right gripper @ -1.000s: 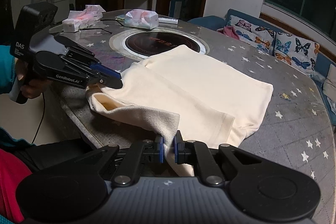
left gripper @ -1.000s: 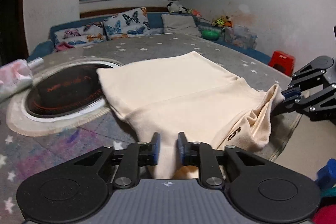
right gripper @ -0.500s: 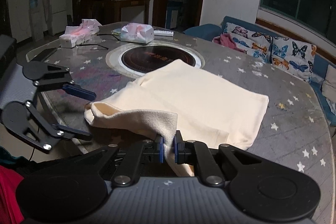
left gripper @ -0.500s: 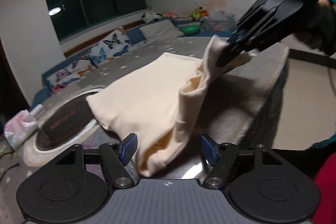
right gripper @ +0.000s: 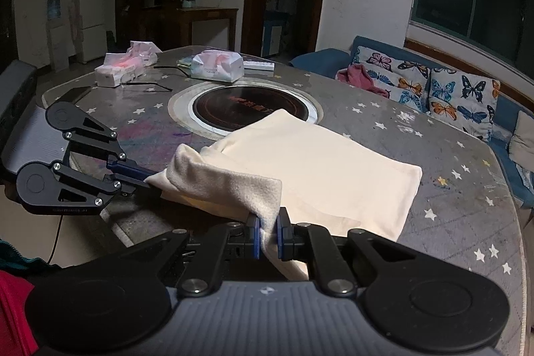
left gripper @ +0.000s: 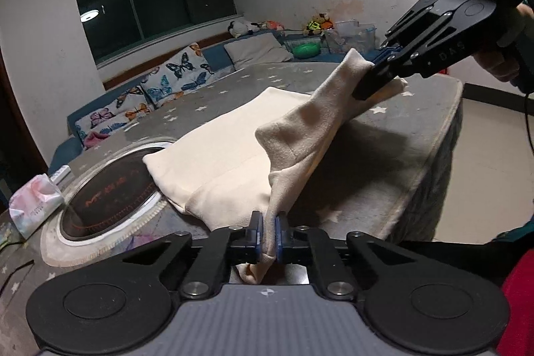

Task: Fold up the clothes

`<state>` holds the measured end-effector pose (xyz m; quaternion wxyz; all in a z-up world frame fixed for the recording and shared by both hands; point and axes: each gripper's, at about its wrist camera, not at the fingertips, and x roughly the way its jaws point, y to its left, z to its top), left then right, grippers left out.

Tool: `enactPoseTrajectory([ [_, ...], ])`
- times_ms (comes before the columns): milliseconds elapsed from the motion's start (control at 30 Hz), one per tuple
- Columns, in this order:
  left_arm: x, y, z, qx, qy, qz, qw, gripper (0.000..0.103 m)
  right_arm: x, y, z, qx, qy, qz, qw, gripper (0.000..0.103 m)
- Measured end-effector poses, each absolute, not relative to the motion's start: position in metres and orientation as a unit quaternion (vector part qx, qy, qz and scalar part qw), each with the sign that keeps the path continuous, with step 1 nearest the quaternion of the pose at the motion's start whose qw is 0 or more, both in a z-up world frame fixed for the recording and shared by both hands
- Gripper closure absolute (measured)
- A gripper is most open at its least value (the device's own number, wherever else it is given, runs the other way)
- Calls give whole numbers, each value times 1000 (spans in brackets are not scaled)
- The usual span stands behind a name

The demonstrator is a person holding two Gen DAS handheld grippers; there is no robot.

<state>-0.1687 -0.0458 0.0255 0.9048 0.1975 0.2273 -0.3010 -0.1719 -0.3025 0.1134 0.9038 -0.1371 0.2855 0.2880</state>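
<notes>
Gray star cloth covered the round table (right gripper: pixel 383 122), and a cream garment (right gripper: pixel 317 169) lay on it by the dark cooktop (right gripper: pixel 250 107). The left gripper (left gripper: pixel 268 232) had just closed its jaws tight on one near corner. The right gripper (right gripper: pixel 268 232) pinched the other corner, lifted up.

Left tool (left gripper: pixel 269 234) and right tool (right gripper: pixel 269 234) clamped.

Before you: the counter (right gripper: pixel 383 122), draped in grey star-printed cloth, with a round black hotplate (right gripper: pixel 250 104) inset. On it lie the cream garment (right gripper: pixel 317 169), two tissue packs (right gripper: pixel 218 65) and a white remote (right gripper: pixel 258 65).
</notes>
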Motion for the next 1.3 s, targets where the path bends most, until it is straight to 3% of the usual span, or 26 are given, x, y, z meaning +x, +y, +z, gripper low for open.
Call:
enactPoseTrajectory([
  [433,-163,-45,65,178,203,-283,920,97,-184,-307,140,-148,260,296,907,95],
  [700,-80,-67,81,198,184,-246,931,97,-112,-310,149,-134,261,272,917,95],
  [1033,51,-96,51,191,251,-204,926,97,17,-314,115,-87,326,211,917,95],
  [1133,74,-96,34,172,278,-185,927,92,44,-317,89,-68,357,187,913,89],
  [1300,75,-88,24,161,285,-160,931,72,55,-336,69,-30,367,151,918,84],
])
